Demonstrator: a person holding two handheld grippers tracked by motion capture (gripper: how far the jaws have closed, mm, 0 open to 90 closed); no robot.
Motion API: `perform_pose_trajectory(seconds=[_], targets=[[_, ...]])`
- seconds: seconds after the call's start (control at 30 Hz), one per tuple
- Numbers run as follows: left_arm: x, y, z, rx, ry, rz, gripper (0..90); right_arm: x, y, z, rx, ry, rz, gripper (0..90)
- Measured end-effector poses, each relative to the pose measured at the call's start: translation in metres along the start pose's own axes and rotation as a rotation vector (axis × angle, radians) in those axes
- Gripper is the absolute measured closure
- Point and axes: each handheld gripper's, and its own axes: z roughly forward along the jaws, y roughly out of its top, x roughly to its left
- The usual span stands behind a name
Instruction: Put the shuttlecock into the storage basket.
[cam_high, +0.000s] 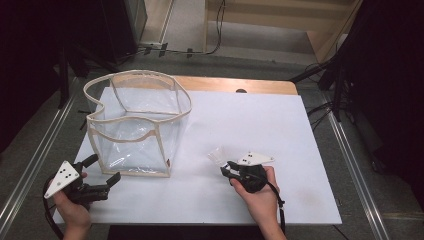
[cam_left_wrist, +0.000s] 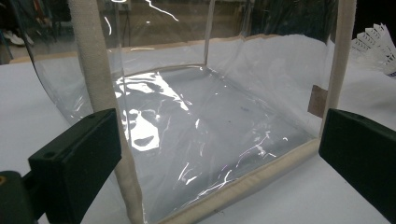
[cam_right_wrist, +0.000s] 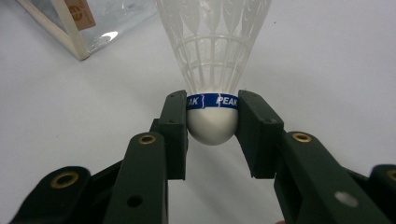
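- I see the white table top (cam_high: 280, 130) taking most of the high view, with a strip of wooden edge (cam_high: 235, 84) at its far side.
- On the left half stands the clear plastic bag (cam_high: 135, 125), boxy, upright, mouth open upward, cream fabric trim on every edge. Near corner has a small brown label (cam_right_wrist: 79, 9).
- My left hand (cam_high: 75, 210) comes in at the bottom-left corner, wrist low, palm wrapped round the handle, grey plate up.
- Left gripper (cam_high: 102, 174) points right and a bit forward, level with the table, aimed at the bag's near-left side.
- Its jaws stand wide apart with nothing pinched. In the left gripper view one jaw sits just beside the bag's vertical trim (cam_left_wrist: 100, 93), the other off the opposite corner; I can't tell if either touches.
- My right hand (cam_high: 257, 192) enters bottom centre-right, forearm angled up-left, fingers curled over the body, cable trailing down the wrist.
- Right gripper (cam_high: 225, 169) points left and away, low over the table, well apart from the bag.
- Its jaws are clamped on the shuttlecock (cam_right_wrist: 212, 70): the pads press both sides of the white cork base (cam_right_wrist: 211, 126), right at the blue band (cam_right_wrist: 212, 101) reading PEAK.
- White plastic skirt fans forward, away from the jaws, toward the bag's near corner.
- The shuttlecock sits right of the bag, near table centre front.
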Motion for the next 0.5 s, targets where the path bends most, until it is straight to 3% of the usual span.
perform_pose_trajectory(seconds=[0.5], targets=[[0.000,0.000,0.000,-0.005,-0.004,-0.002,0.0,-0.001,0.021,-0.005,-0.041,0.012,-0.022,62.7]])
